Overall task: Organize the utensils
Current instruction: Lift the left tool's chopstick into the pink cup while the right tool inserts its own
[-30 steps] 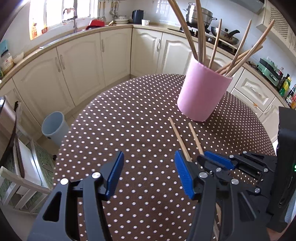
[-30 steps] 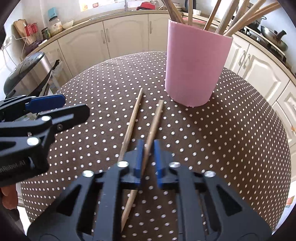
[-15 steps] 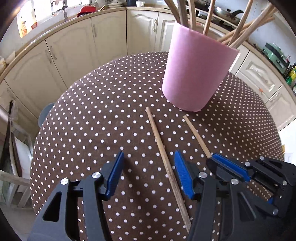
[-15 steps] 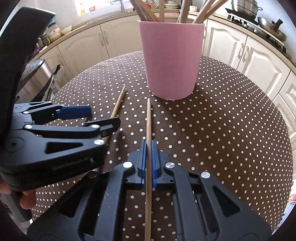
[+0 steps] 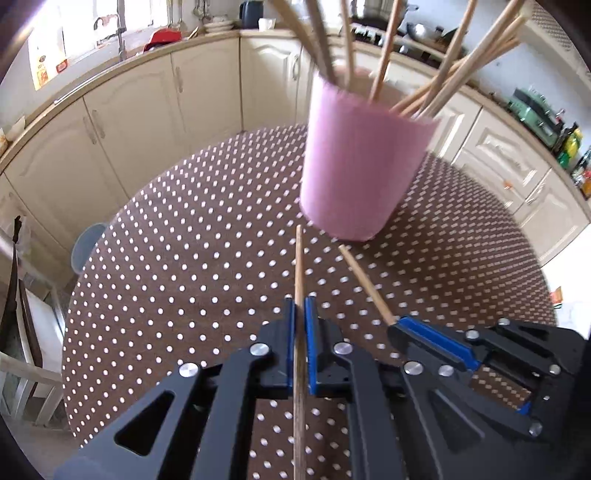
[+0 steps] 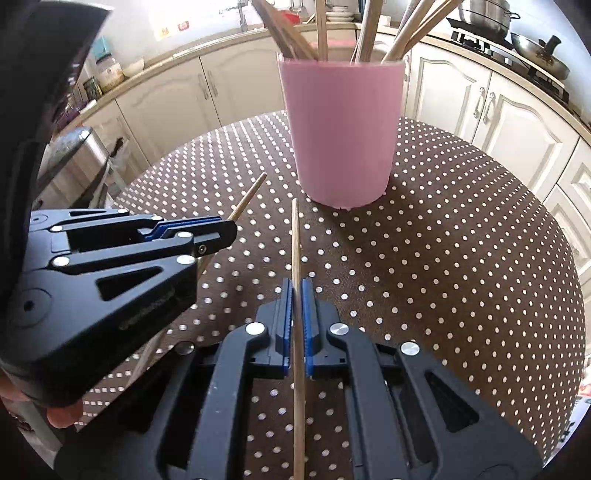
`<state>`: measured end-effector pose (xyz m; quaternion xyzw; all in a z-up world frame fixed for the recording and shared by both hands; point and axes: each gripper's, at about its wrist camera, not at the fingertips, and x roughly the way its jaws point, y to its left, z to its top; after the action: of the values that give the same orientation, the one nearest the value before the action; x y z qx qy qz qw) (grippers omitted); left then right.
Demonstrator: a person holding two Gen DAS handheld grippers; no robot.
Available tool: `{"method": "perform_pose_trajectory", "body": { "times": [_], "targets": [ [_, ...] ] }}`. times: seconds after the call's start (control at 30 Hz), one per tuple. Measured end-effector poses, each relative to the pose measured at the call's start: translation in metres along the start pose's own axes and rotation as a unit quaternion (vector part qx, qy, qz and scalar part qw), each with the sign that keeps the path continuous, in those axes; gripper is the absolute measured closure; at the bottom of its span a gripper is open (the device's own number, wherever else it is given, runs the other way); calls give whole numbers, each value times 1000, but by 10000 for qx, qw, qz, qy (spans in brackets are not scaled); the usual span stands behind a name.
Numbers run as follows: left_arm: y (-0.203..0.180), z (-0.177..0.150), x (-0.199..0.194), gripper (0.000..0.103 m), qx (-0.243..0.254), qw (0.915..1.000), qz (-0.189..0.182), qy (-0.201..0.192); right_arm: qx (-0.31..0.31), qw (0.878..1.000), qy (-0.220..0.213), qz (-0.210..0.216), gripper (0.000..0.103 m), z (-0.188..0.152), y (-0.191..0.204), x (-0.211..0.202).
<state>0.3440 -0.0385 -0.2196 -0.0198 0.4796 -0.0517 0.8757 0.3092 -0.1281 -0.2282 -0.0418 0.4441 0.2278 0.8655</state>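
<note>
With each gripper clamped narrow on a chopstick, the danger is the two sticks crossing on the way up! The left gripper pinches the left chopstick partway along its length, and the right gripper does the same with the right chopstick; both tips point at the foot of the pink holder, which stands toward the far edge of the dotted table. The two tools sit just beside each other, so a swing could knock them together. The holder already bristles with upright sticks fanning outward; those stand in the way of a clean drop, and a hard poke at the rim might tip it. Long overhang behind each grip could let a stick pivot.
</note>
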Motion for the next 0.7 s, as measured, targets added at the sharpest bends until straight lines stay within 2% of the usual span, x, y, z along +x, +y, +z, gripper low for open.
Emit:
{"method": "perform_pose_trajectory", "body": {
  "times": [0.3, 0.5, 0.7],
  "targets": [
    [-8, 9, -79, 97, 130, 9956, -312, -874, 26, 9976, -668, 199, 97, 10, 9, -60],
    [-9, 10, -128, 97, 144, 9872, -469, -1520, 3, 9922, -1220, 260, 97, 15, 15, -103],
    [-16, -2, -172, 97, 187, 9786, -647, -1945, 40, 9844, -1737, 284, 97, 17, 20, -135]
  ]
}}
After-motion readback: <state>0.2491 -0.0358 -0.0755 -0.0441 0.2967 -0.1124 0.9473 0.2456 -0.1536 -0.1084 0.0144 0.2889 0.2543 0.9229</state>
